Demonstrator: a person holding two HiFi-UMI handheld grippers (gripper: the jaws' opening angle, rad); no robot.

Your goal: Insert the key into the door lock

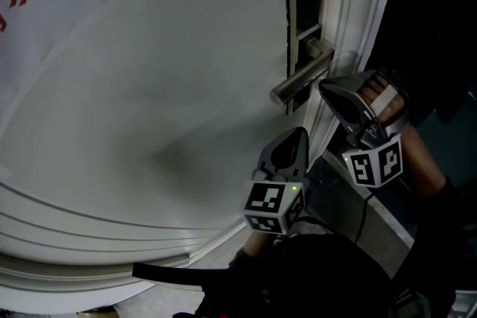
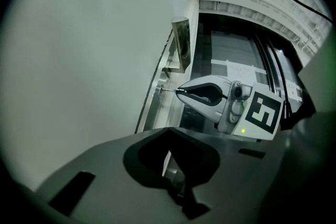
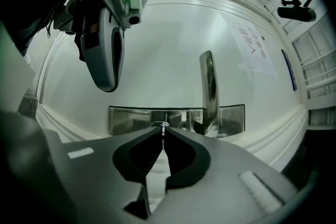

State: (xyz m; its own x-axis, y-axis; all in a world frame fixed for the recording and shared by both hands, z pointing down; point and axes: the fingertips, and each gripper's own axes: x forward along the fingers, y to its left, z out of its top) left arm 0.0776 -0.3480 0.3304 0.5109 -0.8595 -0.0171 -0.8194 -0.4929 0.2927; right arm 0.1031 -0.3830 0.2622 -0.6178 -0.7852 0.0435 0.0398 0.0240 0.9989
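Now right gripper (image 3: 163, 129) jaws pinch the key (image 3: 163, 136) at the lock (image 3: 126, 120); left gripper (image 2: 169, 131) jaws closed, empty.

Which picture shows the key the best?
The right gripper view. There the key sits pinched between the tips of the right gripper, its end at the lock plate. The left gripper view shows the key only as a thin sliver from the side. In the head view the right gripper hides it.
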